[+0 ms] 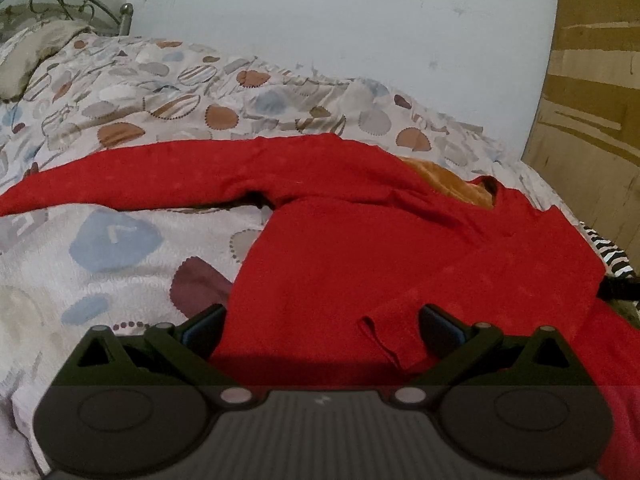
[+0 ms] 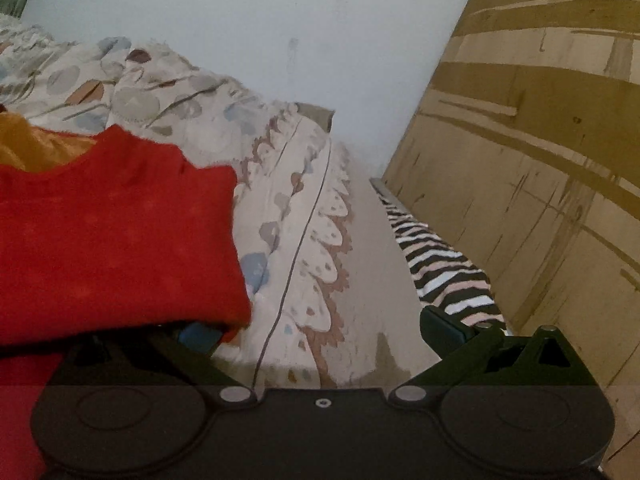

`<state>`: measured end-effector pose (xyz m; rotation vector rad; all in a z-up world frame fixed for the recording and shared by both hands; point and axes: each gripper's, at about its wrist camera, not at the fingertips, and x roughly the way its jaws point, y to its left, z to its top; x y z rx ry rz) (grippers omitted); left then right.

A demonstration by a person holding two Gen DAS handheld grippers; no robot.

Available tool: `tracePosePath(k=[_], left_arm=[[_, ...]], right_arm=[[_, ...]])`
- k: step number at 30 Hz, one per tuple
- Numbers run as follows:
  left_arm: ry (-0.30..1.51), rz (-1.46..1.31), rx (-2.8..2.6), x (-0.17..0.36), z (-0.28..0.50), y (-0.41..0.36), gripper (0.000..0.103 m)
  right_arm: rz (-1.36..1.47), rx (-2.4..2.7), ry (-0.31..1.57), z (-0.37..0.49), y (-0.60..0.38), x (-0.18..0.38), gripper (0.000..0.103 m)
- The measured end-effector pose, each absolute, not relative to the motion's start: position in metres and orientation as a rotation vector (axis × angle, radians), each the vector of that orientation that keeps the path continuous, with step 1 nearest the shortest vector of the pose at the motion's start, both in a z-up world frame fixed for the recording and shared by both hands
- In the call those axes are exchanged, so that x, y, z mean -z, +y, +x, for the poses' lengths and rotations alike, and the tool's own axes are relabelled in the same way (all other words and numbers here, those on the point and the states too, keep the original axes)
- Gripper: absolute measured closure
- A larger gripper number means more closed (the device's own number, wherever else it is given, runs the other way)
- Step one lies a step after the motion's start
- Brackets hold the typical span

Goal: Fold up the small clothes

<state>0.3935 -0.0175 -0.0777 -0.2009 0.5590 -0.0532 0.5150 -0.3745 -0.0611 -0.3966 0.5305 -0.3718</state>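
A red long-sleeved sweater (image 1: pixel 360 248) lies on the patterned bedspread (image 1: pixel 120 248). One sleeve stretches out to the left; the other is folded across the body, its cuff near my fingers. My left gripper (image 1: pixel 322 326) is open just above the sweater's lower body, holding nothing. In the right wrist view the sweater's folded right side (image 2: pixel 116 236) fills the left. My right gripper (image 2: pixel 320 332) is open at the sweater's right edge; the cloth drapes over its left finger (image 2: pixel 200 338).
An orange cloth (image 1: pixel 444 178) lies under the sweater's neck. A zebra-striped cloth (image 2: pixel 444 268) lies along the bed's right edge beside a cardboard panel (image 2: pixel 540 160). A pale wall (image 1: pixel 340 20) stands behind the bed; a pillow (image 1: pixel 32 56) and metal headboard sit far left.
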Motion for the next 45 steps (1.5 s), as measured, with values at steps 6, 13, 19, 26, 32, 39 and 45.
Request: tracePosePath(k=[6, 13, 19, 26, 32, 39, 45], left_arm=[[0.556, -0.214, 0.057, 0.079, 0.394, -0.016, 0.0], [0.554, -0.215, 0.058, 0.079, 0.394, -0.016, 0.0], [0.545, -0.239, 0.07, 0.08, 0.392, -0.013, 0.0], [0.536, -0.257, 0.076, 0.082, 0.391, -0.011, 0.0], [0.565, -0.307, 0.109, 0.067, 0.389, 0.005, 0.0], [0.539, -0.252, 0.046, 0.03, 0.365, 0.07, 0.0], [0.569, -0.268, -0.179, 0.032, 0.356, 0.167, 0.0]], right_arm=[[-0.308, 0.389, 0.51, 0.488, -0.385, 0.046, 0.001], [-0.095, 0.214, 0.488, 0.496, -0.382, 0.025, 0.001], [-0.078, 0.34, 0.553, 0.527, -0.387, 0.055, 0.001], [0.037, 0.292, 0.546, 0.519, -0.401, 0.063, 0.001], [0.008, 0.246, 0.518, 0.506, -0.395, 0.034, 0.001], [-0.16, 0.011, 0.485, 0.43, -0.346, -0.015, 0.0], [-0.049, -0.211, 0.536, 0.367, -0.293, -0.009, 0.0]])
